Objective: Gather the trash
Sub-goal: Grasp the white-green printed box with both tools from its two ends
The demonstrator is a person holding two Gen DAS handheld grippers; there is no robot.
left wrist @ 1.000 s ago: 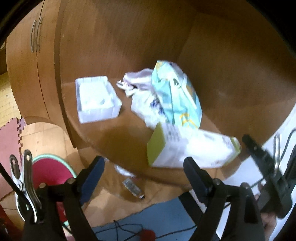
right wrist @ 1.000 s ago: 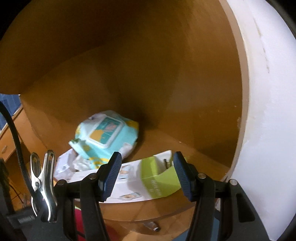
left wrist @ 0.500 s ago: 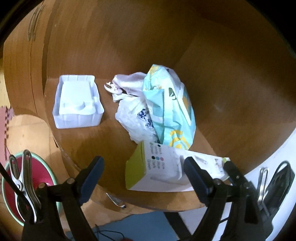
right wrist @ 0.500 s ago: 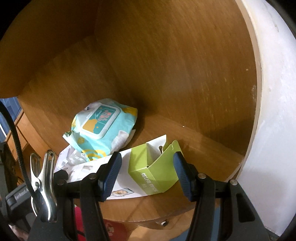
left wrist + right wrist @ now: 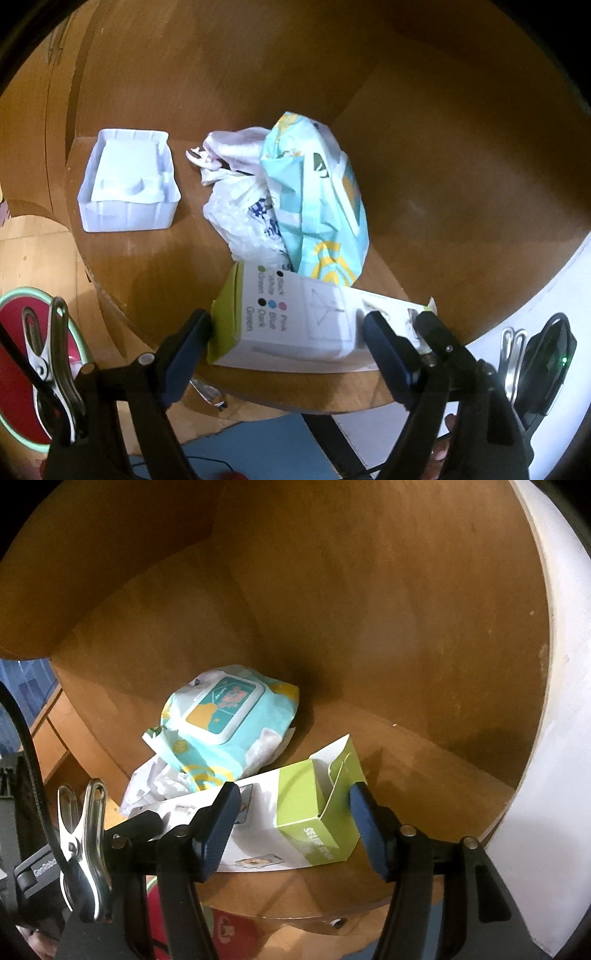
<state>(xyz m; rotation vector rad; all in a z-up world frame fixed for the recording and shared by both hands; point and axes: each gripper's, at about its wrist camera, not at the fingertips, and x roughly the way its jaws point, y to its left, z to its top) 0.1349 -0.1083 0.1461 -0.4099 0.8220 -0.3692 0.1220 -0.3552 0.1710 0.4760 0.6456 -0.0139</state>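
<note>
Cardboard, a long white box with lime-green ends (image 5: 295, 325), lies at the front edge of the round wooden shelf (image 5: 155, 273), long axis running across both grippers. The left gripper (image 5: 284, 354) brackets its closed end, jaws wide and closing slightly, pads not pressing. The right gripper (image 5: 291, 827) frames the open-flap end, jaws opening, holding nothing. Both hands look equally near.

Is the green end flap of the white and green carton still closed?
No, in the right wrist view the flap on the carton stands open, showing its hollow inside.
</note>
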